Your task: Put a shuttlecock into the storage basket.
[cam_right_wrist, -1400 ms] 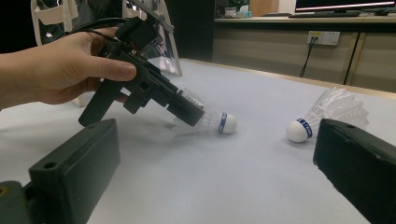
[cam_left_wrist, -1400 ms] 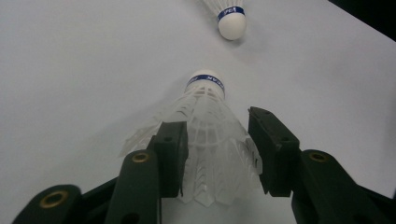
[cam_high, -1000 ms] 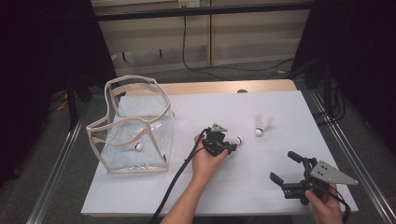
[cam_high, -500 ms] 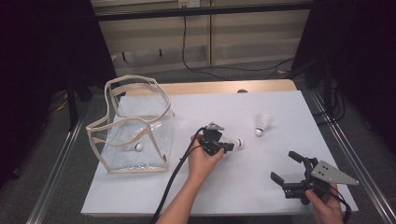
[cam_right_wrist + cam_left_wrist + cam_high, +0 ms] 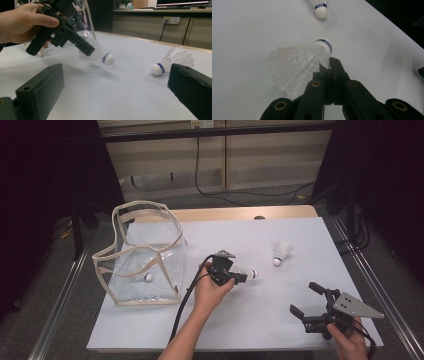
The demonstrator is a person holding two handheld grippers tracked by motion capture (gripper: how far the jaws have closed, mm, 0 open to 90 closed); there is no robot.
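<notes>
Starting at the nine o'clock side of the high view, a clear bag with cream trim is seen standing on the white table, its mouth open upward, and a shuttlecock inside it is seen resting low against the transparent wall. Just beside the bag, toward three o'clock, the left gripper is held in the person's left hand, with its black cable trailing down toward six o'clock. Its jaws have just been closing and are pressed together on the feather skirt of a held shuttlecock, close behind the blue-banded cork; in the right gripper view that shuttlecock is seen lifted clear of the table, cork pointing away from the hand, with a faint shadow cast below it. Further toward two o'clock from the left gripper, a second shuttlecock is found lying on its side on the table, well apart from the held one, cork toward the near edge. At the five o'clock corner of the table the right gripper is held in the right hand, its jaws spread wide with nothing between them, the grey three-cornered plate lying on top.
</notes>
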